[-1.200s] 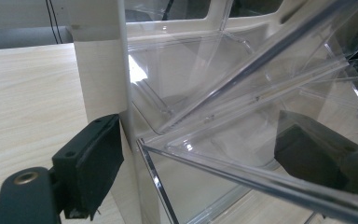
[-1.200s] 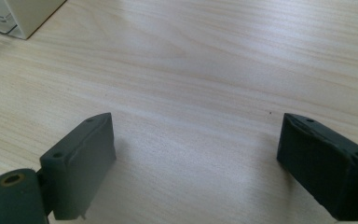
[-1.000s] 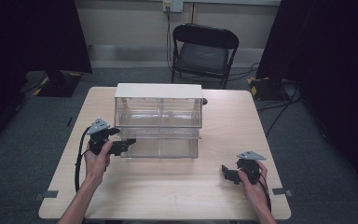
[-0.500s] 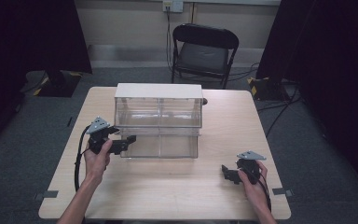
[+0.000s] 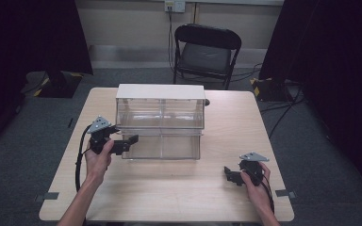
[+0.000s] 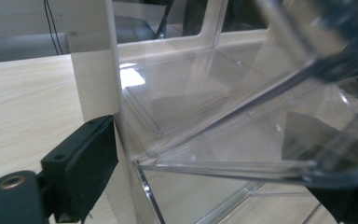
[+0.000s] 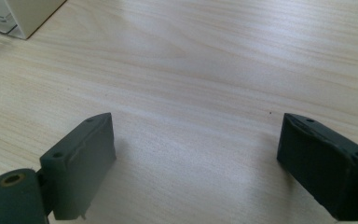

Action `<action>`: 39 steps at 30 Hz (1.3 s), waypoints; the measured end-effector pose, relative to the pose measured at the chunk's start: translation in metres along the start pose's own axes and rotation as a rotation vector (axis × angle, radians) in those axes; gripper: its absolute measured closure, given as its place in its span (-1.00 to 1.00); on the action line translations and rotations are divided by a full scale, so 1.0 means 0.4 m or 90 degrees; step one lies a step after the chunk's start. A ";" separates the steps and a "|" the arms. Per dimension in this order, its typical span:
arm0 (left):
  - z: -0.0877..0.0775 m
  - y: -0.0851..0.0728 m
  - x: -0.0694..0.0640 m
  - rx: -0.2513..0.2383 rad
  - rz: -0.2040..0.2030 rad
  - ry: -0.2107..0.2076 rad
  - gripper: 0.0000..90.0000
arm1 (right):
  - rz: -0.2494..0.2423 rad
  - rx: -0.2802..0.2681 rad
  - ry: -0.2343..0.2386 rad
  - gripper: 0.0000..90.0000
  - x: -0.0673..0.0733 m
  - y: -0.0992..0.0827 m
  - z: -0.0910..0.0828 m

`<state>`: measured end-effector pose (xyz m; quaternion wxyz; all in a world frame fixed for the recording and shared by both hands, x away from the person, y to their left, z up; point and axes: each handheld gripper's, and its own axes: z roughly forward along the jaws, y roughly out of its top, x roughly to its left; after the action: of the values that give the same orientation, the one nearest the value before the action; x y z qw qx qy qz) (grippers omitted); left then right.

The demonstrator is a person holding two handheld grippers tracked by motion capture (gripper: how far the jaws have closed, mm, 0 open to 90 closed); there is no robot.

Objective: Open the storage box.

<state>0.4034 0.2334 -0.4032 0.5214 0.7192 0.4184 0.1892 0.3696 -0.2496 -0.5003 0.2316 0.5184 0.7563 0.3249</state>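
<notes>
1. Working at the left end of the clear plastic drawer unit [image 5: 160, 123], the left gripper [image 5: 131, 140] is held level in the person's left hand [image 5: 98, 160], near the left edge of the table [image 5: 169, 197].
2. Its jaws have just been opening. In the left gripper view one jaw stands just outside the unit's left front corner and the other, seen through the plastic, on the far side of the clear drawer [image 6: 242, 158]. The drawer's corner lies between them; the near jaw sits very close to the wall, and the grip reads as released, not clamped.
3. The drawer unit stands at the middle of the table, toward the far edge. Its top panel is opaque and pale; the compartments are transparent. The lower drawer [image 5: 162, 147] projects toward the near edge.
4. The right gripper [image 5: 227, 173] rests low over the table near the near right corner, well apart from the unit, held in the right hand [image 5: 257, 188]. Its jaws stand wide apart with bare wood between them.
5. Beyond the far edge stands a black folding chair [image 5: 206, 52] on grey carpet.
</notes>
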 end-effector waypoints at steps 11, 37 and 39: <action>-0.004 0.003 0.000 -0.002 -0.004 -0.004 -0.81 | 0.000 0.000 0.000 -0.77 0.000 0.000 0.000; -0.003 0.009 -0.005 0.007 0.001 0.002 -0.82 | 0.000 0.000 0.000 -0.77 0.000 0.000 0.000; -0.003 0.009 -0.006 0.007 0.000 0.003 -0.83 | 0.000 0.000 0.000 -0.77 0.000 0.000 0.000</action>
<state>0.4028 0.2320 -0.3989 0.5165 0.7217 0.4205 0.1889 0.3696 -0.2496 -0.5003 0.2314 0.5183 0.7564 0.3252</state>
